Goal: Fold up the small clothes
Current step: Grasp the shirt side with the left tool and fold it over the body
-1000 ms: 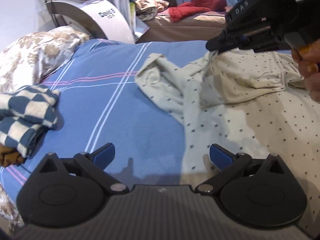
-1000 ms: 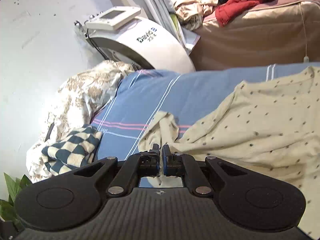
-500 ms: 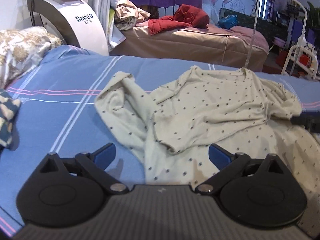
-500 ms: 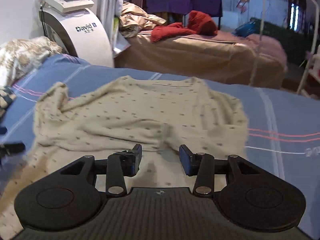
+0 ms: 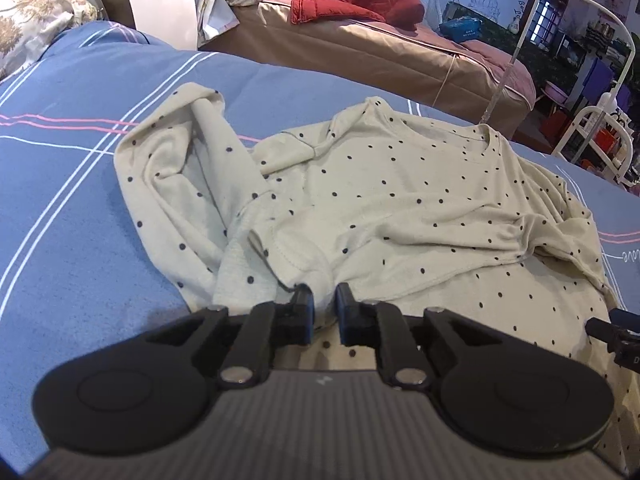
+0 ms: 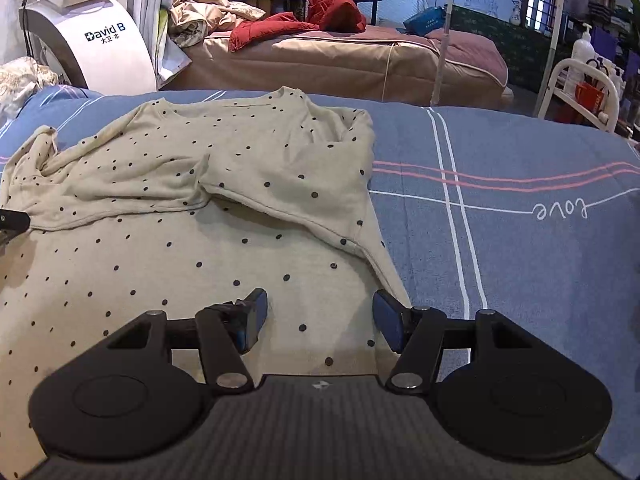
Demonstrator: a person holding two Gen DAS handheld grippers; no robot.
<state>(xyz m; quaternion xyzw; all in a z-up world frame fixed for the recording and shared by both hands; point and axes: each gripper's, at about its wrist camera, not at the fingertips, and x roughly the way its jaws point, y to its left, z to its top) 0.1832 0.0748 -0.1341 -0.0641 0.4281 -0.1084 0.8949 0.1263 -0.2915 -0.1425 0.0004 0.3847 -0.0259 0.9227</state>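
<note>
A cream shirt with dark dots (image 5: 400,208) lies spread on the blue bedsheet (image 5: 72,208), its top half folded down over the body and one sleeve bunched at the left. It also shows in the right wrist view (image 6: 160,200). My left gripper (image 5: 323,300) is nearly shut, pinching the folded hem of the shirt at its left side. My right gripper (image 6: 316,316) is open and empty, low over the shirt's right edge. The right gripper's tip (image 5: 612,332) shows at the right edge of the left wrist view.
A white machine (image 6: 100,48) stands behind the bed at the left, beside a patterned pillow (image 5: 28,20). A brown bed (image 6: 340,64) with red clothing (image 6: 312,16) is behind. A white rack (image 6: 580,84) stands at the far right. The sheet (image 6: 520,240) continues right of the shirt.
My left gripper has closed from wide open onto the shirt's folded hem. My right gripper has let go, opened wider and moved to the shirt's right side.
</note>
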